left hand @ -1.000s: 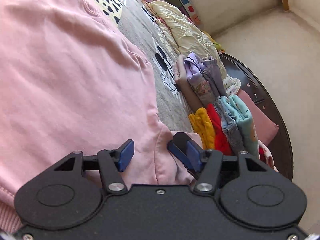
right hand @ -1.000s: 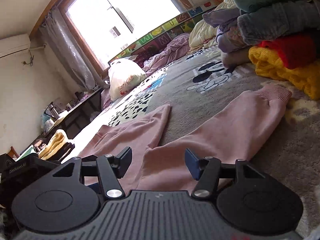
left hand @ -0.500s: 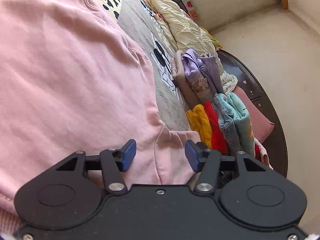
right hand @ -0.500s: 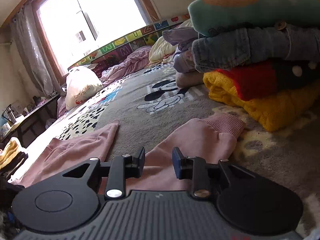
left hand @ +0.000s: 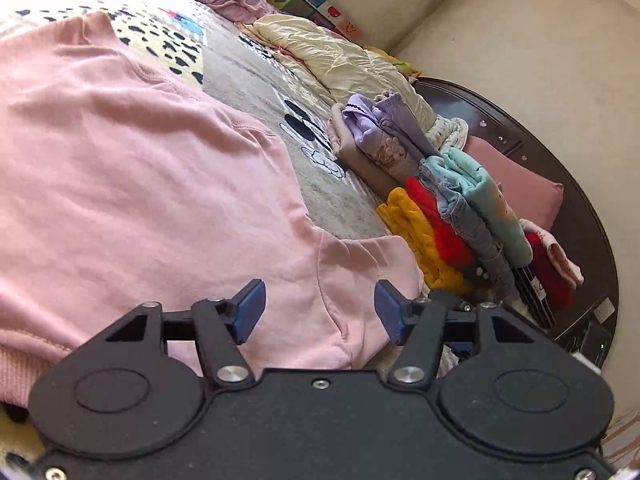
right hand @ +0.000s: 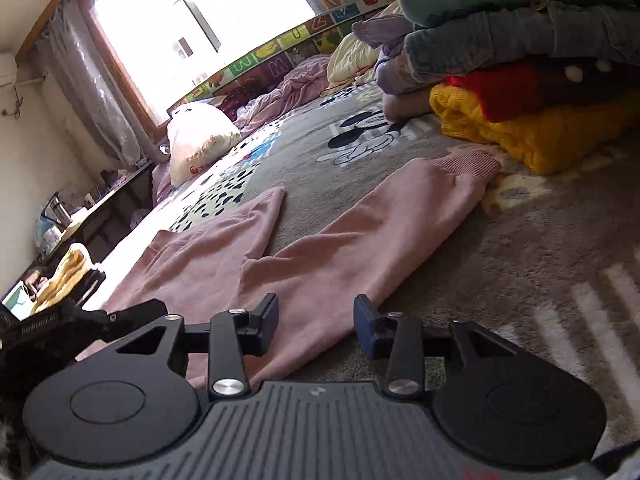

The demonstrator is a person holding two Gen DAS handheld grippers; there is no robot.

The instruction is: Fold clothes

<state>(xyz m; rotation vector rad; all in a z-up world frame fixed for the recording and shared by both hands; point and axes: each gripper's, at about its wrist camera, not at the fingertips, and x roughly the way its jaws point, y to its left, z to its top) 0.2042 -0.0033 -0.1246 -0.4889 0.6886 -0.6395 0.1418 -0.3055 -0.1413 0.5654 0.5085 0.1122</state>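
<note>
A pink sweatshirt (left hand: 140, 184) lies spread on the grey cartoon-print blanket (left hand: 256, 80). My left gripper (left hand: 320, 314) hovers low over the seam where the sleeve meets the body. Its jaws are opening, and the blue pads stand apart from the cloth. In the right wrist view the sweatshirt's sleeve (right hand: 360, 240) stretches away to its ribbed cuff (right hand: 468, 162). My right gripper (right hand: 316, 322) sits at the sleeve's near end. Its jaws are opening too, with the sleeve's edge lying loose between the pads.
Stacks of folded clothes (left hand: 452, 220) stand on the blanket just beyond the cuff, also seen as stacks (right hand: 520, 80) at upper right. A cream quilt (left hand: 340, 60) and a white bag (right hand: 196, 140) lie farther back. A dark headboard (left hand: 560, 176) borders the bed.
The left gripper has rolled, lifted a little and spread slightly wider. The right gripper narrowed its jaws over the sleeve, then spread them again and drew back from the cuff and the stack.
</note>
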